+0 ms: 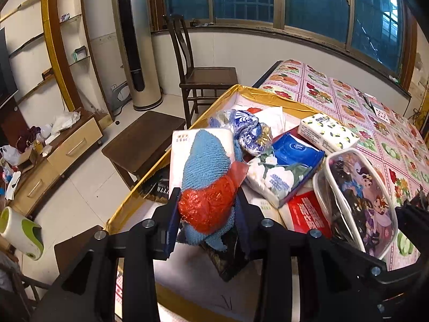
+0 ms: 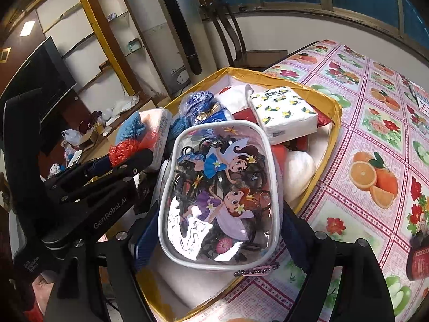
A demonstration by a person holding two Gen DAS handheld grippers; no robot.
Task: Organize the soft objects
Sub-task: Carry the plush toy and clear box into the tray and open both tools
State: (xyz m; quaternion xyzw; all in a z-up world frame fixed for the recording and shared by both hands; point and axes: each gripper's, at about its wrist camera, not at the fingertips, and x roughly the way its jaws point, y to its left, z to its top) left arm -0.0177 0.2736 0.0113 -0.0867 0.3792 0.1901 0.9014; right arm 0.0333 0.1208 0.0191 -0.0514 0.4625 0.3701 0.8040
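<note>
The left gripper [image 1: 207, 212] is pinching a blue knitted soft toy wrapped partly in crinkled red foil [image 1: 207, 185] between its two fingers, holding it over the near left edge of the gold-rimmed shallow cardboard box [image 1: 270, 97]. The right gripper [image 2: 217, 230] is squeezing a clear plastic pouch with white trim and a cartoon fairy print [image 2: 218, 204], full of dark hair bands, over the near edge of the same box [image 2: 332, 123].

Inside the box are lying a white tissue pack printed with yellow lemons [image 1: 327, 133] toward the far right corner, a blue-topped tissue pack with white flowers [image 1: 285, 169] in the middle, a crumpled blue-and-white patterned bag [image 1: 248, 130] behind the toy, a white packet [image 1: 178, 150] under the toy, and a red-and-white flat pack [image 1: 308, 212] near the front.

The right wrist view is showing the left gripper [image 2: 128, 158] from the side, a beaded pink pull [image 2: 256, 270] on the pouch, and a round white cushion-like thing [image 2: 299, 171] against the box's right wall. Only the left wrist view is showing a dark wooden stool [image 1: 144, 139] and a white-and-green appliance [image 1: 22, 233] on the tiled floor.

The box is sitting on a table covered with a pink fruit-and-flower oilcloth [image 2: 375, 145]. Beyond are standing a dark wooden chair [image 1: 198, 72], a tall tower air conditioner [image 1: 134, 40] and blue-tinted windows [image 1: 316, 2].
</note>
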